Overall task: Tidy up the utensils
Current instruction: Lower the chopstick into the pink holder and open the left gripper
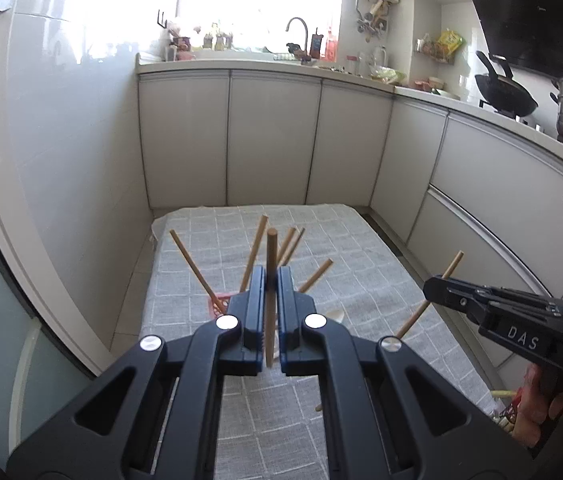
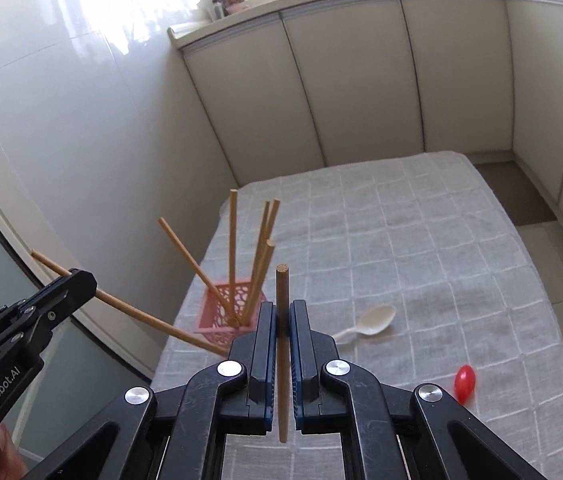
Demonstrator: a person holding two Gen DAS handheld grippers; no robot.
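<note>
Both tongs (image 1: 270, 280) (image 2: 282, 316) clamping chopsticks (image 1: 271, 300) (image 2: 282, 344)

basket (image 2: 223, 312) pink (lattice) | tablecloth (image 2: 421, 240) grey, white grid | spoon (image 2: 373, 322) cream

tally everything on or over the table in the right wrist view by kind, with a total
chopsticks: 7
white spoon: 1
pink holder: 1
red egg-shaped thing: 1
total: 10
</note>
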